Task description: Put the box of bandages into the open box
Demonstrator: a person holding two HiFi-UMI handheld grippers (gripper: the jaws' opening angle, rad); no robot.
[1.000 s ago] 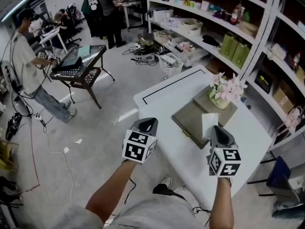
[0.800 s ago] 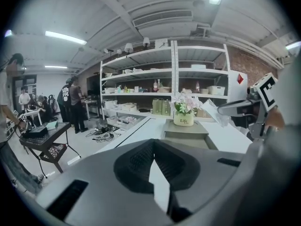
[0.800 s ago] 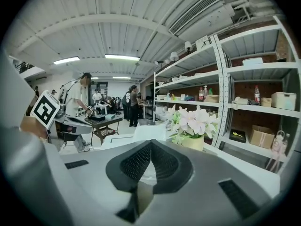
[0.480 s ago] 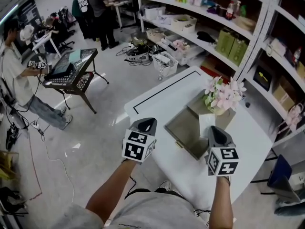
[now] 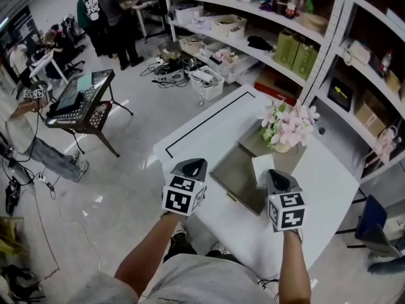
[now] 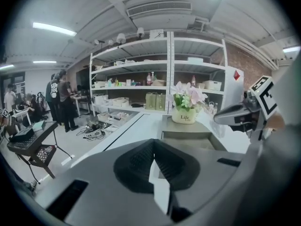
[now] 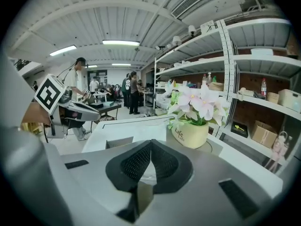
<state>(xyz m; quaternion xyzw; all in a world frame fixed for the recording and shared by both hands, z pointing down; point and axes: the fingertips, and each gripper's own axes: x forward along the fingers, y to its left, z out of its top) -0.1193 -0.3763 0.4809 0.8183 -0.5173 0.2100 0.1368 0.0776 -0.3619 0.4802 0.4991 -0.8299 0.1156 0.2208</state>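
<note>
A flat white box of bandages [image 5: 262, 168] lies at the right edge of the open grey box [image 5: 235, 170] on the white table [image 5: 209, 128]. My right gripper [image 5: 273, 173] hovers just in front of the white box, jaws shut with nothing between them; the right gripper view shows its tips [image 7: 150, 144] meeting. My left gripper [image 5: 195, 163] hangs over the table's near left edge, also shut and empty, with its tips [image 6: 153, 144] pointing at the open box [image 6: 190, 138].
A pot of pink flowers [image 5: 286, 126] stands on a grey lid behind the open box, also seen as the flower pot [image 7: 190, 128]. Shelving [image 5: 329, 49] runs behind the table. People and a black stand [image 5: 79, 100] are at the far left on the floor.
The head view has swung, so the table and box sit more to the left and nearer. My right gripper has edged left toward the white box. Both grippers stay shut.
</note>
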